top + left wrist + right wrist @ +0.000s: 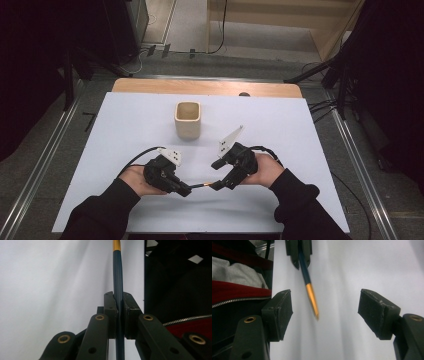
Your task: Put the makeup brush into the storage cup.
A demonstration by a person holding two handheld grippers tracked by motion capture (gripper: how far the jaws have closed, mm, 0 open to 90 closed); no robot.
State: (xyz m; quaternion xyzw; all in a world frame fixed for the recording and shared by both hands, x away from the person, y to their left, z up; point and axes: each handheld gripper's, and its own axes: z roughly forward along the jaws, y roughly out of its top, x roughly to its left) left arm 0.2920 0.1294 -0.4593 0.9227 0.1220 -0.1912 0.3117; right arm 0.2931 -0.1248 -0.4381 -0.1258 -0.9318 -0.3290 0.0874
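- left gripper (186, 190) clamped on dark pen (118, 285), gold tip pointing at right gripper (325, 311)
- right gripper's jaws spread wide, tip between them, untouched
- beige cup (188, 120) behind

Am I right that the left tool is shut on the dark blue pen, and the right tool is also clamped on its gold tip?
Not quite. The left tool is indeed shut on the dark blue pen, but the right tool is not clamped on the gold tip. The right gripper view shows its jaws standing wide apart, with the tip between them and touching neither pad.
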